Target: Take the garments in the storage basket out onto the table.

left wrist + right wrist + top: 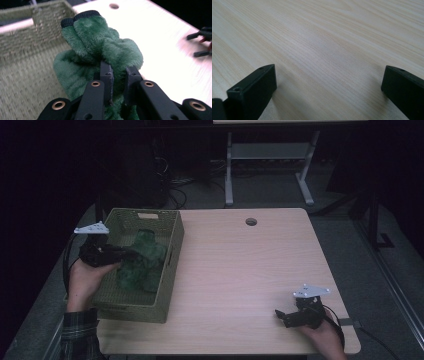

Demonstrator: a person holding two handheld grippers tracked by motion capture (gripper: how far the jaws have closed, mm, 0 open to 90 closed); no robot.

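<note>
A green plush item [144,261] with a black ribbed cuff [82,17] hangs partly lifted over the olive woven basket [172,251] at the table's left. My left gripper [129,254] reaches in from the basket's left side. Its jaws [118,72] are shut on a fold of the green plush [100,42]. My right gripper [281,316] rests low on the wooden table near the front right corner, held in a hand. Its jaws [329,80] stand wide open over bare wood with nothing between them.
The light wooden table [240,270] has a round cable hole [251,222] at the back. The basket's woven floor [22,85] lies under the plush. My right gripper [202,42] lies far off in the left gripper view. A desk frame [270,165] stands behind the table.
</note>
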